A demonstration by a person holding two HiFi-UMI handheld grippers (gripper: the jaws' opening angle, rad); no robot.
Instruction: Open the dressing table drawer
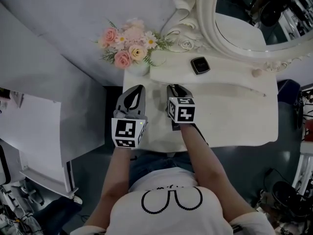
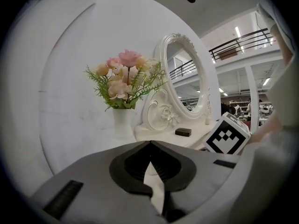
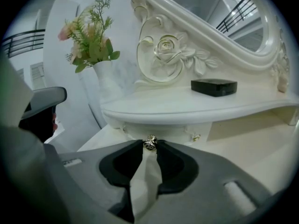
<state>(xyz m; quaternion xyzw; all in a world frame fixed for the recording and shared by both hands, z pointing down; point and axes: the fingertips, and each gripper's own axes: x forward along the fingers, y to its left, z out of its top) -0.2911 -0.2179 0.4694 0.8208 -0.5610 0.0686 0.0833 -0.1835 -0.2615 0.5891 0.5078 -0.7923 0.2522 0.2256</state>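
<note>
- White dressing table (image 1: 244,126): fills the middle of the head view, with a bare tabletop and a raised shelf along its back edge.
- Oval mirror (image 1: 208,28) in a carved white frame: stands at 1 o'clock in the head view, behind the shelf.
- Drawer (image 3: 173,129): the task's thing, a pale front tucked under the shelf's rim, at 12 o'clock from the right gripper. It looks shut, not yet pulled out.
- Flowers (image 1: 128,45): a pink and cream bunch in a white vase at 11 o'clock, on the table's left corner.
- Right gripper (image 3: 150,147): held low over the tabletop, its fingers clenched on the drawer's knob.
- Left gripper (image 2: 150,144): just beside the right one, at its 9 o'clock. Its fingers are pressed together on nothing, and it points toward the vase.
- Black box (image 1: 200,65): a small flat case lying on the shelf at 12 o'clock from the right gripper, clear of the work.
- Knob (image 3: 149,143): a small gilt metal bead pinched between the right fingertips.
- Step in hand, as I judge it: the grasp is made and the pull comes next. That calls for a straight draw toward 6 o'clock, level with the tabletop, keeping the pinch firm, since so small and round a knob could slip out.
</note>
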